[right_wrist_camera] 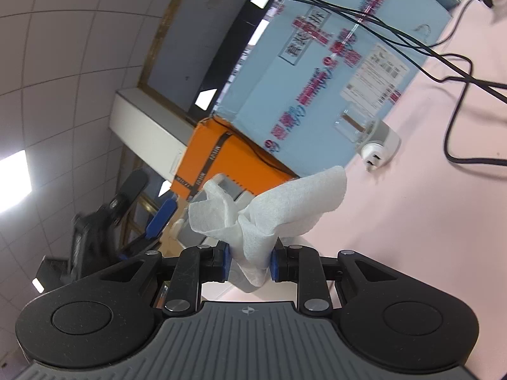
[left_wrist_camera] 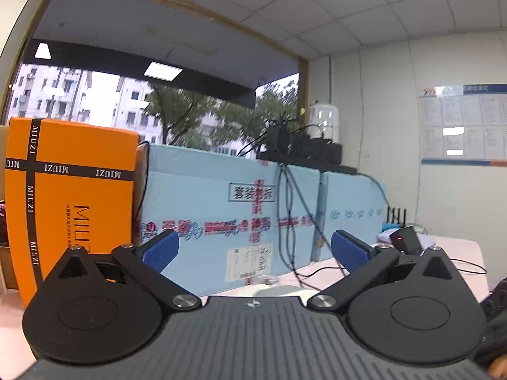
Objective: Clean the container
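My right gripper (right_wrist_camera: 248, 261) is shut on a crumpled white wipe (right_wrist_camera: 285, 202) that fans out ahead of its blue pads. A small clear container (right_wrist_camera: 355, 126) with a grey and white base stands on the pink table (right_wrist_camera: 412, 237) against the pale blue box (right_wrist_camera: 301, 72). Only its top (left_wrist_camera: 268, 280) shows in the left wrist view, low between the fingers. My left gripper (left_wrist_camera: 255, 250) is wide open with nothing between its pads, and it hangs above the table (right_wrist_camera: 142, 237) in the right wrist view. A grey and white object (right_wrist_camera: 226, 188) is mostly hidden behind the wipe.
An orange MIUZI box (left_wrist_camera: 73, 190) stands left of the blue box (left_wrist_camera: 221, 196). Black chargers and a power strip (left_wrist_camera: 304, 148) sit on top, with cables (left_wrist_camera: 288, 221) hanging down and trailing over the table (right_wrist_camera: 456, 101). A black device with a red light (left_wrist_camera: 407, 240) lies at the right.
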`<state>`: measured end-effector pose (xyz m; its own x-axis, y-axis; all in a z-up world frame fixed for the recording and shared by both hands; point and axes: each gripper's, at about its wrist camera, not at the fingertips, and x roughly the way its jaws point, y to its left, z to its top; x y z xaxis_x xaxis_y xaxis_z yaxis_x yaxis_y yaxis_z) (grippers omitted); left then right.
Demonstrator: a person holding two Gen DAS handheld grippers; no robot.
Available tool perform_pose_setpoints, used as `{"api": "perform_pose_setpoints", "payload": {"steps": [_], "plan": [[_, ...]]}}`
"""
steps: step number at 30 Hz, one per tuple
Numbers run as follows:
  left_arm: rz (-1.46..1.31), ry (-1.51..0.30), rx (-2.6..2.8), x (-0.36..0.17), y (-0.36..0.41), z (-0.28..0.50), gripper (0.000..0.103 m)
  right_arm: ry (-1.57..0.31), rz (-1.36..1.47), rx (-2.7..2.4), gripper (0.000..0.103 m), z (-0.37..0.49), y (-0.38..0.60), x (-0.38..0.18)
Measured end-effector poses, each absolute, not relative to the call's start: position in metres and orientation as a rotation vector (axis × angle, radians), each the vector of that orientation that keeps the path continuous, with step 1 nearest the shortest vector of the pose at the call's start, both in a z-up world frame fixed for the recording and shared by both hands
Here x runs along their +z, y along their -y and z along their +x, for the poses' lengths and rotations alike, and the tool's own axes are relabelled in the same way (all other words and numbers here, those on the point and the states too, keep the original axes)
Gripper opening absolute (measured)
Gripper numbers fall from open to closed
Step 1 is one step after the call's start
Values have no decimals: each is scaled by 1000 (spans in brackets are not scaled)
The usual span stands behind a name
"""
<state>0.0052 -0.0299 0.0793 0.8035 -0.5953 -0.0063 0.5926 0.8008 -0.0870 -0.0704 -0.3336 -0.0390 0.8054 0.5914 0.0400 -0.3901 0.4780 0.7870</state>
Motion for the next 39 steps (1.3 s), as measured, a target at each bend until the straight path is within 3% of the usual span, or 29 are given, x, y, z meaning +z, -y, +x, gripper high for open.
{"api": "perform_pose_setpoints", "payload": {"steps": [13, 29, 31, 33, 39], "plan": [[-121, -72, -604, 53, 2, 24, 103, -343, 524, 666, 22, -113, 274, 7], [-108, -86, -605, 40, 9, 29, 103, -589, 186, 459, 24, -65, 256, 1], [-111, -86, -605, 40, 9, 29, 103, -624, 132, 457, 29, -62, 254, 0], [-112, -86, -606, 40, 9, 29, 103, -666, 39, 417, 47, -60, 247, 0], [-118, -86, -607, 39, 9, 29, 103, -706, -218, 297, 75, -63, 232, -4]]}}
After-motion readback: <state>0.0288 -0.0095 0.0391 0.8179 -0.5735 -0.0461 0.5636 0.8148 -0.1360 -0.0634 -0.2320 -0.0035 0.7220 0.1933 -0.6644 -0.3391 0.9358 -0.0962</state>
